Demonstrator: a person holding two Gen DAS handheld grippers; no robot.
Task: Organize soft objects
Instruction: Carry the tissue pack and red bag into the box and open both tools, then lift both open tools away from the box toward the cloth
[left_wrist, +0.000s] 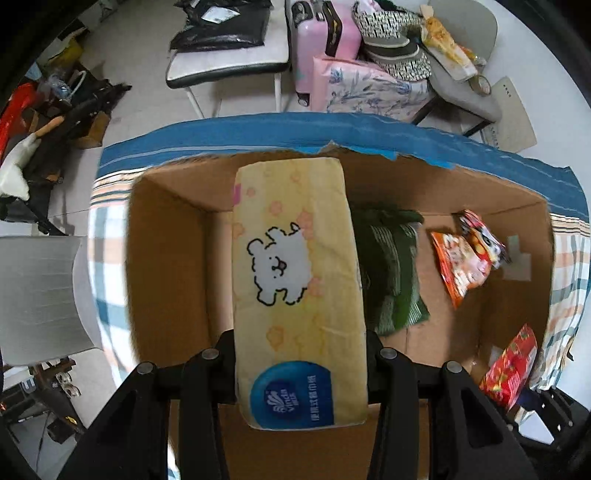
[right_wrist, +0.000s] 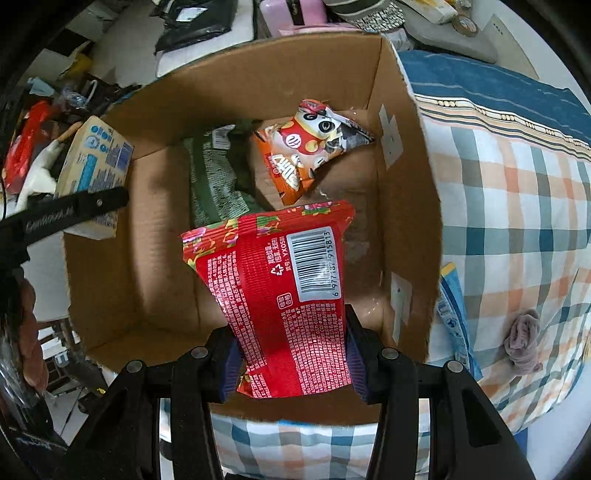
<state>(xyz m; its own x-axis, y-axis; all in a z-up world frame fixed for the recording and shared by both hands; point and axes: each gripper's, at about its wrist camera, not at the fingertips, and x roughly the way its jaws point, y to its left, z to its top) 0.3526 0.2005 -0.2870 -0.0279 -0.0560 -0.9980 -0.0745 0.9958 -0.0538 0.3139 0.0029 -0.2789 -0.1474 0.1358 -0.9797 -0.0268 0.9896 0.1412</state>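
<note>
My left gripper (left_wrist: 300, 354) is shut on a yellow tissue pack (left_wrist: 295, 280) with a white dog drawing, held over the open cardboard box (left_wrist: 166, 229). My right gripper (right_wrist: 291, 350) is shut on a red snack bag (right_wrist: 284, 288), held over the same box (right_wrist: 402, 177). On the box floor lie a green packet (left_wrist: 391, 273) and an orange panda snack bag (left_wrist: 465, 254); both also show in the right wrist view, the green packet (right_wrist: 214, 181) and the orange bag (right_wrist: 314, 151). The red bag shows at the left view's lower right (left_wrist: 511, 365). The tissue pack shows at left in the right view (right_wrist: 96, 166).
The box stands on a plaid cloth (right_wrist: 517, 206) with a blue striped border (left_wrist: 221, 136). A grey-purple soft lump (right_wrist: 524, 343) and a blue-edged packet (right_wrist: 454, 317) lie on the cloth right of the box. Chairs, a pink suitcase (left_wrist: 317, 40) and clutter stand behind.
</note>
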